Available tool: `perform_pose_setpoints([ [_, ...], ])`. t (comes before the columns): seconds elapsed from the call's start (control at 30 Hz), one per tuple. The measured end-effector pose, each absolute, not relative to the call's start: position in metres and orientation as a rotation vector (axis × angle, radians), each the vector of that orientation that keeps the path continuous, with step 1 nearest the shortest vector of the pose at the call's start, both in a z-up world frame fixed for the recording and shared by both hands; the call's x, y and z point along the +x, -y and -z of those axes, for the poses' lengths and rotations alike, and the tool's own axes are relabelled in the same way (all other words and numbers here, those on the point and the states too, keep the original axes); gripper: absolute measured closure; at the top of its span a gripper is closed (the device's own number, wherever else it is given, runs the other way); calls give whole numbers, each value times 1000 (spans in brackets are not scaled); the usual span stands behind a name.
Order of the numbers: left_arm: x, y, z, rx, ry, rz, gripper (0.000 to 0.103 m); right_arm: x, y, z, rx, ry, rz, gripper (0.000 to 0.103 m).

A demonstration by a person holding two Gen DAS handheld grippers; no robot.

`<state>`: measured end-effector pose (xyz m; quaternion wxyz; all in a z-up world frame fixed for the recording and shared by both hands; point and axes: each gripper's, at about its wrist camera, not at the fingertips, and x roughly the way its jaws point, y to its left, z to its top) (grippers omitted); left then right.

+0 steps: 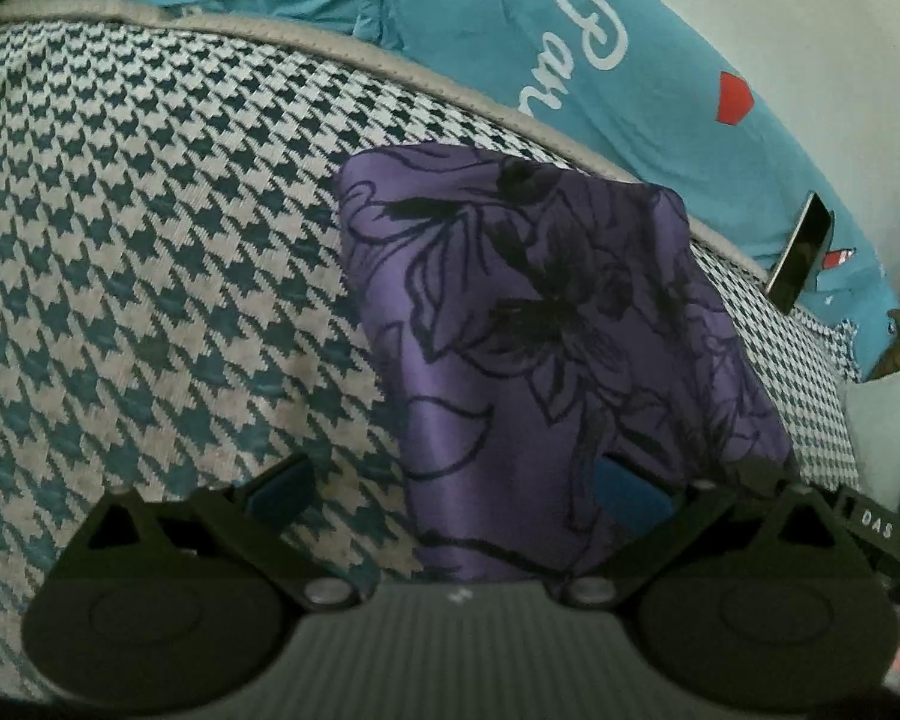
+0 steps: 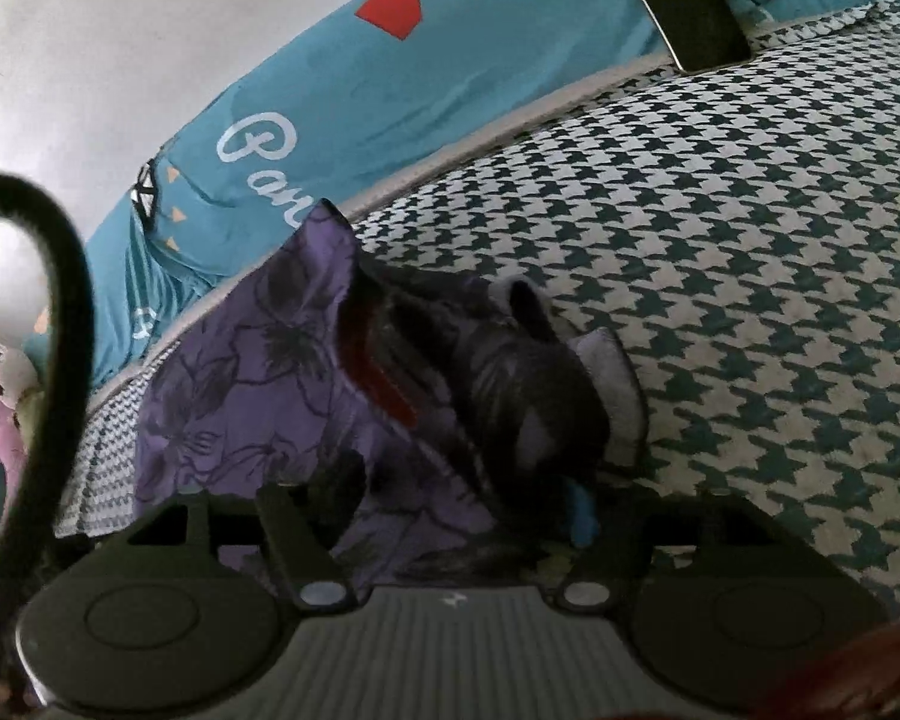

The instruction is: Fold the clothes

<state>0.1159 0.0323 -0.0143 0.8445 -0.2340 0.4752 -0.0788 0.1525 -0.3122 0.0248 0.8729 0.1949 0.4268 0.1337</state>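
Houndstooth bed [image 1: 150, 240]; left hand-held gripper [image 1: 456, 486] wide open over purple garment [image 1: 546, 312].

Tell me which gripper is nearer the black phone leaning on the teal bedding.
Left, probably. The phone stands ahead and right of the left gripper, past the purple floral garment. From the right gripper, it sits far across the houndstooth blanket.

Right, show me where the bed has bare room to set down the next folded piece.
The checked blanket lies bare to the left of the purple cloth, up to the grey edging. In the right wrist view it is also bare right of the cloth. It is crowded by the phone and around the right tool.
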Motion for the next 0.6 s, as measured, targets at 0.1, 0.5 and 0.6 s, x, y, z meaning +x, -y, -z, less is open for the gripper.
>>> perform_pose_setpoints([
  [0.1, 120, -32, 18, -503, -996, 170, 0, 154, 312, -23, 411, -896, -279, 27],
  [0.5, 143, -13, 23, -470, -961, 215, 0, 163, 301, -17, 401, -886, -300, 21],
  [0.6, 146, -5, 23, -451, -954, 224, 0, 167, 297, -16, 401, -880, -306, 23],
])
